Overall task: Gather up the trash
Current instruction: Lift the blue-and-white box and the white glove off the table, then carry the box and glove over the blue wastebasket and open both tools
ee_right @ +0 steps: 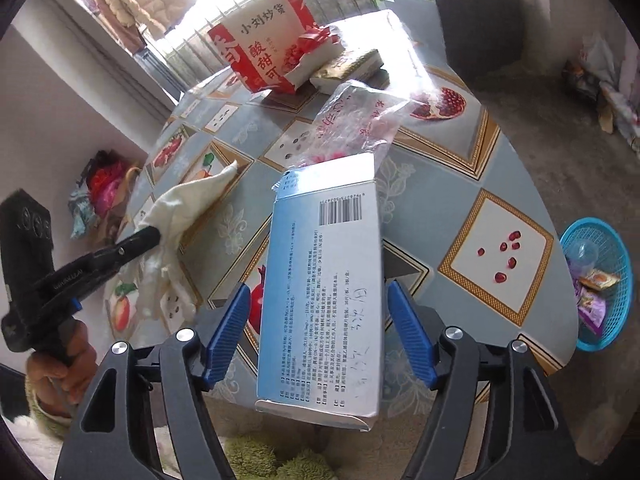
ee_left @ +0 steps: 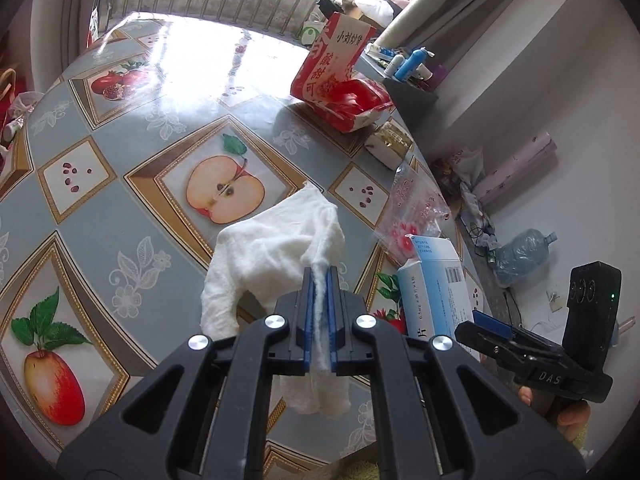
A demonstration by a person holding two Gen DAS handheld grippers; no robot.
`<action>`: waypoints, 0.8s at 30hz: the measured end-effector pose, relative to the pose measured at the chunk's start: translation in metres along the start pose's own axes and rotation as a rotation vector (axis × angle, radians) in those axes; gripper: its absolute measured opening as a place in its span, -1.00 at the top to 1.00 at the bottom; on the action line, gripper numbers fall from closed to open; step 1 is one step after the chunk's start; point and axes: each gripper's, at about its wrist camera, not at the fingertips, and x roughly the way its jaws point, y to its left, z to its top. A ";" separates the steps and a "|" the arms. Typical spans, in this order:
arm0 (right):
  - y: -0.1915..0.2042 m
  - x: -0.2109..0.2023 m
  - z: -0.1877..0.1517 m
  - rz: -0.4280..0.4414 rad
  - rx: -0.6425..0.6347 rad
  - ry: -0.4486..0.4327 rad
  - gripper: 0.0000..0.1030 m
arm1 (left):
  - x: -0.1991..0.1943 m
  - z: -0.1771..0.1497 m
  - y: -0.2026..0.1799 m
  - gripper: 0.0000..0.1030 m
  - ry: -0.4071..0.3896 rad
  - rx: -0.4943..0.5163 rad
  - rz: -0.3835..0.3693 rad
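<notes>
The left gripper (ee_left: 320,312) pinches a tissue (ee_left: 276,248); the right gripper (ee_right: 318,328) (jaws spread) straddles a box (ee_right: 324,292), untouched; a plastic bag (ee_right: 352,120) lies beyond.

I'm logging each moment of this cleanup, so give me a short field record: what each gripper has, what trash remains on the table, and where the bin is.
left gripper: shut on the white tissue, held above the table
right gripper: open, pads clear of the blue-and-white box standing between them
trash left on table: red snack bag, clear plastic bag, small gold-topped packet
bin: blue basket on the floor beside the table, wrappers already inside
</notes>
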 end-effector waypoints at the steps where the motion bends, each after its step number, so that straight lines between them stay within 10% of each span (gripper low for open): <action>1: 0.005 0.002 -0.001 -0.018 -0.026 0.002 -0.43 | 0.000 0.000 0.000 0.92 0.001 0.001 0.002; 13: 0.026 0.025 -0.010 -0.186 -0.154 0.017 -0.40 | 0.007 0.000 -0.013 0.92 0.018 0.049 0.026; 24: 0.014 0.007 -0.009 -0.085 -0.106 -0.029 -0.32 | -0.011 0.012 -0.027 0.92 -0.031 0.081 0.065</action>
